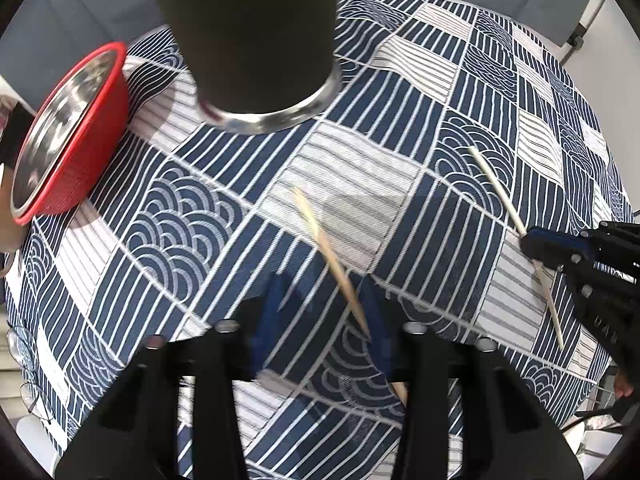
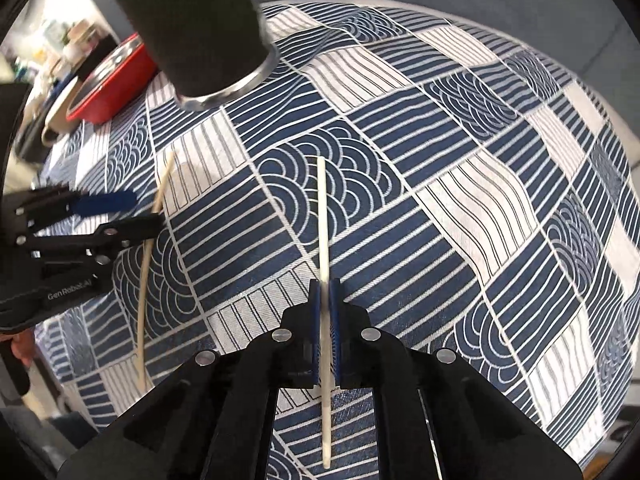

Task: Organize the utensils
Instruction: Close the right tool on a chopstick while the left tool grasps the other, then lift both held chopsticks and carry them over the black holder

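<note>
Lying on the patterned cloth (image 2: pixel 460 128), from left to right: a red bowl (image 1: pixel 76 136) with a steel lining at the far left edge; a dark cup (image 1: pixel 256 36) with a steel base rim, standing just right of the bowl; and two pale chopsticks, well apart. The left gripper (image 1: pixel 326 316) straddles the tan chopstick (image 1: pixel 320 236); its blue pads are blurred, the stick lies against the right-hand pad, and a gap shows beside the other, so the jaws are not yet clenched on it. The right gripper (image 2: pixel 326 308) is clenched on the white chopstick (image 2: pixel 323 208), which runs straight between its blue pads, its far end toward the cup and its near end beneath the gripper body.
</note>
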### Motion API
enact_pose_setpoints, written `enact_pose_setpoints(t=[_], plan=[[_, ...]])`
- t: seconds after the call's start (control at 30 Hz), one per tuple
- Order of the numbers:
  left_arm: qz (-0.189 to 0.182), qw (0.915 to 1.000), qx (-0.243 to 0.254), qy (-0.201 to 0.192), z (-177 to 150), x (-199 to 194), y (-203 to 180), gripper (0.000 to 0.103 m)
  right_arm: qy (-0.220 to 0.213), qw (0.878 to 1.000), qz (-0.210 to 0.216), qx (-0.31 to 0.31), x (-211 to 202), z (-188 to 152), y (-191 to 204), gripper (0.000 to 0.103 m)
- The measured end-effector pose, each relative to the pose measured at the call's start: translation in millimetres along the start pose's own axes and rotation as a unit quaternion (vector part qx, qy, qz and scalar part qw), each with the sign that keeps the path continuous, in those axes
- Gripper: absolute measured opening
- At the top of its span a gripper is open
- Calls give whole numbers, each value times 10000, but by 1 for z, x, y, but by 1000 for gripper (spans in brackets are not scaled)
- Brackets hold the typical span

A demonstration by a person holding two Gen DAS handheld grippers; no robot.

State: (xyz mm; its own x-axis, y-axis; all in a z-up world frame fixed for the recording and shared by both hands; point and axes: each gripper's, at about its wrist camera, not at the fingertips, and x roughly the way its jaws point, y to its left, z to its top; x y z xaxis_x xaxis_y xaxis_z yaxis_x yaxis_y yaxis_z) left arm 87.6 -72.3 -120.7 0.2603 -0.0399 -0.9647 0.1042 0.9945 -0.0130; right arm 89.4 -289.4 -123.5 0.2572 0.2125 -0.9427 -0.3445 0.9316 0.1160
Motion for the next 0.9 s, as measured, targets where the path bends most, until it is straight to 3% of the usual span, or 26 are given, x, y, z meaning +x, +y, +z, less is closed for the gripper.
enact_pose_setpoints(t=[0.1,0.27,0.43,0.57,0.9], plan=[[-105,9998,7,141,-3,-1,13,8,4,9999,82,152,-1,-2,-7,4],[-260,9991,-89,312,-12,-5,27,5,-86,9990,189,395,-8,-5,-22,4],[-189,9983,-127,529,-19,-13,46,5,-236,9980,238,540,-19,-1,-36,4],[-130,9990,-245,339,-19,-34,65,5,-419,9970,288,585,-33,7,-45,4],[21,9969,-480,-626,17,-110,89,5,-1161,9883,685,708,-85,49,-48,5]])
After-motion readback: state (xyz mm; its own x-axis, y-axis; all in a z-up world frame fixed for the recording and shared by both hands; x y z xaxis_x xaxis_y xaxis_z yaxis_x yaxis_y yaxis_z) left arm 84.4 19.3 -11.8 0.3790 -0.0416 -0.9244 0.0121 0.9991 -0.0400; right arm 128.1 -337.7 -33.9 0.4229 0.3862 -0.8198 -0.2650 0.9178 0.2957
